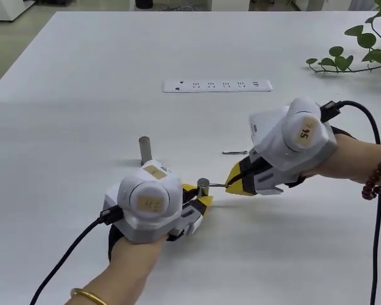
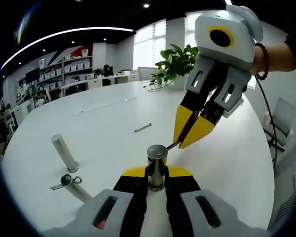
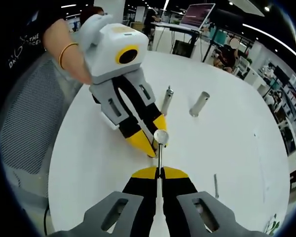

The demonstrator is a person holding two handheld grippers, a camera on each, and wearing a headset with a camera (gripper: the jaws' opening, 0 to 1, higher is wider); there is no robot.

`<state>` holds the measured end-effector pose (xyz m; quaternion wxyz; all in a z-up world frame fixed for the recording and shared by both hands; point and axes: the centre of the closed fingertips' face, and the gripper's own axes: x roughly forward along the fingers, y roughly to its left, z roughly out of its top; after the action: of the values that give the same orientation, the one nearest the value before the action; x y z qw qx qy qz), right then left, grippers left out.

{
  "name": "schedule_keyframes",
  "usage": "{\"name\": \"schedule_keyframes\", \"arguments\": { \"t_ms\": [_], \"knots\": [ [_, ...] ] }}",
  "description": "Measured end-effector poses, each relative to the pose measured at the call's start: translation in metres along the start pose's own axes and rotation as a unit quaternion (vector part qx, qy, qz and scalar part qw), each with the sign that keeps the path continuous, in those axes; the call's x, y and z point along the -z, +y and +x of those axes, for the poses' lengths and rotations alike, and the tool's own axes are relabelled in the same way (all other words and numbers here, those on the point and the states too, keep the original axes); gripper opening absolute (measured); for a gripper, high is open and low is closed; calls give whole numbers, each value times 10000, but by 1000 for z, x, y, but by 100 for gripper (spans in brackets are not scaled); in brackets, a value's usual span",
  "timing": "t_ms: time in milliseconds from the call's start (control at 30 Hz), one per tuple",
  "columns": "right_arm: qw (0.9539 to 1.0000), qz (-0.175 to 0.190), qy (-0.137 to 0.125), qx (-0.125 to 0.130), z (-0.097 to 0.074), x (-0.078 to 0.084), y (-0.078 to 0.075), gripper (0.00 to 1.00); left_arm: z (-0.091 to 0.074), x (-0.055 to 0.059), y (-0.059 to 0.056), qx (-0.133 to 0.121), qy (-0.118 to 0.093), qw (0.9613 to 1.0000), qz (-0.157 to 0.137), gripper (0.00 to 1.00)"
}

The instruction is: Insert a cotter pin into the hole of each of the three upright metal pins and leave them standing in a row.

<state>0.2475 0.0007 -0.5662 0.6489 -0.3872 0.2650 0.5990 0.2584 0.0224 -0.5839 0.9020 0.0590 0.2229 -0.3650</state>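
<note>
Cotter pin (image 3: 159,157) in right tongs (image 3: 159,172) touches metal pin (image 3: 161,136).

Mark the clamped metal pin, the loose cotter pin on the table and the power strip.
clamped metal pin (image 2: 157,159), left gripper view, its upper shaft.
loose cotter pin (image 2: 143,127), left gripper view, mid-length.
power strip (image 1: 217,85), head view, top face centre.

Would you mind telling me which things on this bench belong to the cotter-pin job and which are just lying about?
Job in hand:
- held metal pin, in the left gripper jaws
- held cotter pin, in the right gripper jaws
- bare metal pin
- fitted metal pin, cotter pin already through it
- spare cotter pin

Lying about:
- power strip
- plant
</note>
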Motion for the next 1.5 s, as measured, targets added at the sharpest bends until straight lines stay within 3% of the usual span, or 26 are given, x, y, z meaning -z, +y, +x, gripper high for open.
{"name": "schedule_keyframes", "arguments": {
  "t_ms": [700, 1100, 1500],
  "knots": [
    [9997, -255, 35, 57, 7, -13, -2, 0, 0, 0, 1, -94, -18, 9999, 31, 10],
    [9995, 174, -75, 240, 1, -15, -8, 8, 0, 0, 1, -126, -14, 9999, 48, 10],
    [9986, 413, -64, 330, -8, -8, -5, 0, 1, 0, 1, -168, -35, 9998, 49, 10]
  ]
}}
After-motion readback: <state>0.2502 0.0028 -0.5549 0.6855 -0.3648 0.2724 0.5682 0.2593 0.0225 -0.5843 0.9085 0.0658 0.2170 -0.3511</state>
